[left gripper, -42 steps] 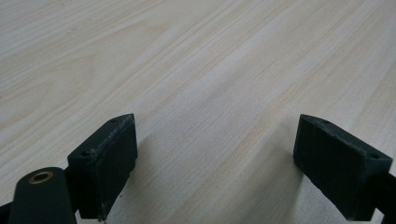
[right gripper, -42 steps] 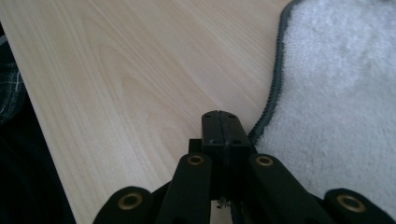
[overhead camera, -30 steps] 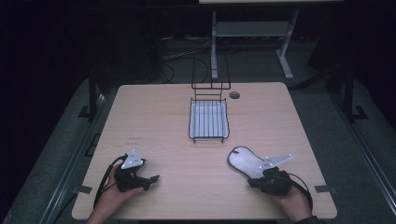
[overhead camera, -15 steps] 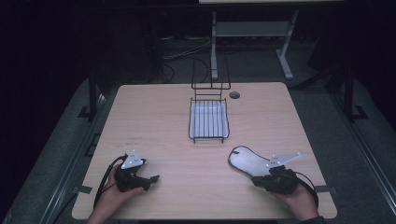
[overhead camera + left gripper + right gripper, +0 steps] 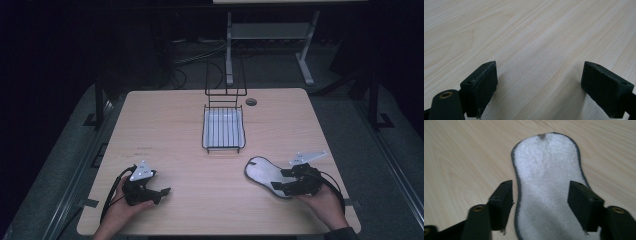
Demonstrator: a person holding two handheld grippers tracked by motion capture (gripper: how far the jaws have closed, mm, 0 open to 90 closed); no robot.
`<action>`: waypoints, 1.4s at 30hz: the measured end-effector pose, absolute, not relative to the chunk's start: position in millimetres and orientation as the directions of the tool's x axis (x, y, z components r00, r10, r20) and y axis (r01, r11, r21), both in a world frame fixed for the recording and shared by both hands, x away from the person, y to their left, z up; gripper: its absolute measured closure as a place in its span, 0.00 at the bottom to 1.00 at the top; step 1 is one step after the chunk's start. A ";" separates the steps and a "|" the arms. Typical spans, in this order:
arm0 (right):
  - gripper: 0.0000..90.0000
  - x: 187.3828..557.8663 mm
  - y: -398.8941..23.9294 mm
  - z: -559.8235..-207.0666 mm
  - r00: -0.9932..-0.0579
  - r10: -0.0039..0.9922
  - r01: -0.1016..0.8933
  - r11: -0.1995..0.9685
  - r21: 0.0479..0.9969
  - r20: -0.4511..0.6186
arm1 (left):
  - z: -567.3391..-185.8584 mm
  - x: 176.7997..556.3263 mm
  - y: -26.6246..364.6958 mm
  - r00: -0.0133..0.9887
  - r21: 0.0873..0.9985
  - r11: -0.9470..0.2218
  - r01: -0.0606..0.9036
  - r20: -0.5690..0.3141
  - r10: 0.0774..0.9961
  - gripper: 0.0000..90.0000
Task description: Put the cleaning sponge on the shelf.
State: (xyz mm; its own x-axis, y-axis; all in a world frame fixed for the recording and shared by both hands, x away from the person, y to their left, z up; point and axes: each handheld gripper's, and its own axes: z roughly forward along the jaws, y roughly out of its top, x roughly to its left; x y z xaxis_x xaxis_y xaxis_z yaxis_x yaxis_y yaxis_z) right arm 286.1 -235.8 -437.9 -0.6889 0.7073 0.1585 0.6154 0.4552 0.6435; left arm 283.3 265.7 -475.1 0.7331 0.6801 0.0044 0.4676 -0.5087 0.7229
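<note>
1 insole (image 5: 266,176) flat, lower right | 1 wire basket (image 5: 223,129) centre | right gripper (image 5: 280,187) jaws just opening, astride insole, unclamped | left gripper (image 5: 161,192) agape, empty

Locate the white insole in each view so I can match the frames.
High view: the insole lies flat at lower right of the table, just ahead of the right gripper.
Left gripper view: open jaws over bare table; no insole here.
Right gripper view: the insole runs up the middle, between the open jaws.
Shared landmark: the light wood table top.
</note>
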 end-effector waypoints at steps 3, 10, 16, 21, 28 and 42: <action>0.27 294.3 -236.9 -440.2 -0.691 0.704 0.612 0.449 0.651 0.165 | -475.1 283.2 265.7 0.733 0.723 -0.508 0.468 0.004 0.680 0.14; 0.15 314.0 -230.1 -448.1 -0.695 0.706 0.610 0.481 0.630 0.134 | -475.0 283.3 265.6 0.732 0.724 -0.507 0.468 0.003 0.681 0.14; 0.14 321.6 -222.4 -454.2 -0.709 0.694 0.599 0.498 0.628 0.126 | -475.0 283.3 265.6 0.732 0.723 -0.507 0.468 0.003 0.681 0.14; 0.11 323.7 -218.7 -460.7 -0.714 0.690 0.603 0.518 0.607 0.121 | -475.0 283.3 265.6 0.732 0.723 -0.507 0.469 0.003 0.681 0.14; 0.09 322.6 -213.6 -465.8 -0.723 0.682 0.596 0.537 0.597 0.109 | -475.0 283.2 265.6 0.732 0.723 -0.507 0.468 0.003 0.681 0.14; 0.12 320.5 -208.1 -466.1 -0.738 0.671 0.576 0.573 0.583 0.069 | -475.1 283.2 265.5 0.732 0.724 -0.507 0.468 0.003 0.681 0.14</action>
State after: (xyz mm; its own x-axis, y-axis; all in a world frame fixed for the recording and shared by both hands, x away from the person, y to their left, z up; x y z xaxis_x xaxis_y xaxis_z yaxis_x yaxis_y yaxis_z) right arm 320.5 -208.1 -466.1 -0.7378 0.6715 0.0688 0.5758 0.5730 0.5832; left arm 283.2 265.5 -475.1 0.7322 0.6810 0.0032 0.4682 -0.5069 0.7238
